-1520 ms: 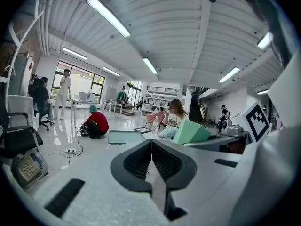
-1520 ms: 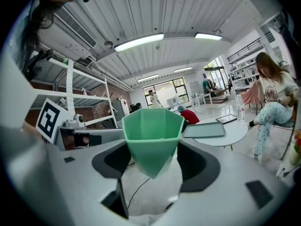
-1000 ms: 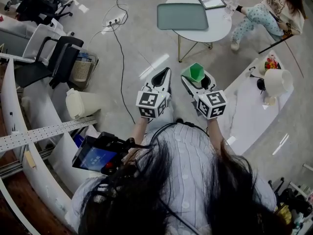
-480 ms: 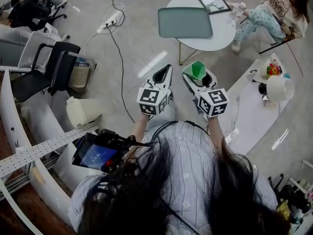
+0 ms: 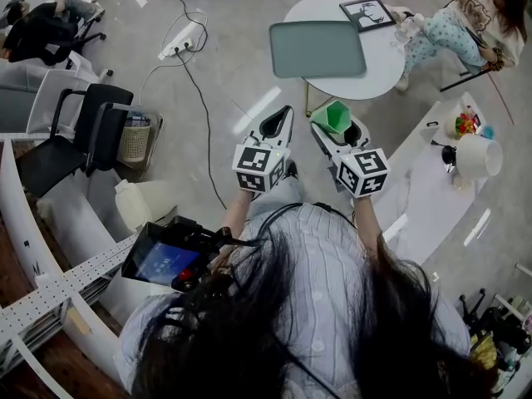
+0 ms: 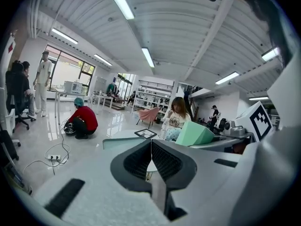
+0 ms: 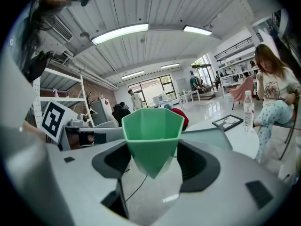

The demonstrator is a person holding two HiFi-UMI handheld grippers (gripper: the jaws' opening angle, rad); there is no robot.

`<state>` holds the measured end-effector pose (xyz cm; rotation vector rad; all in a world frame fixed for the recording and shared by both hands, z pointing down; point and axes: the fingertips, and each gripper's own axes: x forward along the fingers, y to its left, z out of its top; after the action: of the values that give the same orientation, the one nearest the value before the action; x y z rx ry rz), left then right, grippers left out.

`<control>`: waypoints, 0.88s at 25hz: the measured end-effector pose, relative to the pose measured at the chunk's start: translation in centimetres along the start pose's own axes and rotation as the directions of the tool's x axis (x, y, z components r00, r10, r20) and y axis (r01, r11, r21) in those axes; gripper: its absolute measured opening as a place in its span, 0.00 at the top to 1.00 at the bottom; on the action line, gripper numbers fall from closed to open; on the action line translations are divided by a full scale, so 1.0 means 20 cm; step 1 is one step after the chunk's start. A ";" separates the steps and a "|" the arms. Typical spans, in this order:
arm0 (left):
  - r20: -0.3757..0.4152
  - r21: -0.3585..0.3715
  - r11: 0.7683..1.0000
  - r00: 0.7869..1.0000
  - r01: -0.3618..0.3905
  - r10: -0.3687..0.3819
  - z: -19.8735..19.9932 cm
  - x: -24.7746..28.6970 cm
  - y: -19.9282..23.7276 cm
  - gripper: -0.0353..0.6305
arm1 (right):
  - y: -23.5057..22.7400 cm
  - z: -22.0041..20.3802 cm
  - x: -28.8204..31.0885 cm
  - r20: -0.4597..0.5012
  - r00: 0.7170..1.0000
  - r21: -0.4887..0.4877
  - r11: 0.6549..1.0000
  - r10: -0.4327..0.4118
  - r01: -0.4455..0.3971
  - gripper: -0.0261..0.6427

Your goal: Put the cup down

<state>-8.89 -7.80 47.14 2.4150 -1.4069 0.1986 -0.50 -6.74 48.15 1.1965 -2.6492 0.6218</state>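
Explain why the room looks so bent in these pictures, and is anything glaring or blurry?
Left gripper view: the wide-angle lens curves the ceiling lights, and the corners go black. Right gripper view: same bending, yet the green cup is sharp. Head view: bright glare streaks the glossy floor.

Pale striped shirt (image 5: 326, 256); long dark hair (image 5: 241, 331); white hand-held grippers (image 5: 281, 120) (image 5: 337, 130), marker cubes (image 5: 259, 168) (image 5: 363, 173).

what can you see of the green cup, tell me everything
The green cup is matte, plastic-looking, with faceted sides tapering to a narrow base and an open angular rim. It looks empty and stands upright, clamped by its lower sides between the jaws of the right gripper. It hangs in the air over the floor, just short of the round white table, touching nothing else.
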 end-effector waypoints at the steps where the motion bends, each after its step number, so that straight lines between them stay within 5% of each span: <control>1: -0.002 0.001 1.000 1.000 0.007 -0.007 0.01 0.01 0.01 0.92 | 0.00 0.01 0.02 0.000 1.000 0.001 1.000 -0.006 0.006 0.49; 22: -0.009 -0.012 0.993 0.993 0.114 -0.114 0.03 0.11 0.12 0.92 | 0.00 0.06 0.13 0.005 0.996 0.021 0.996 -0.091 0.091 0.49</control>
<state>-9.81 -10.99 47.66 2.4726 -1.2576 0.1734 -2.20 -9.06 47.81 1.3189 -2.5820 0.6322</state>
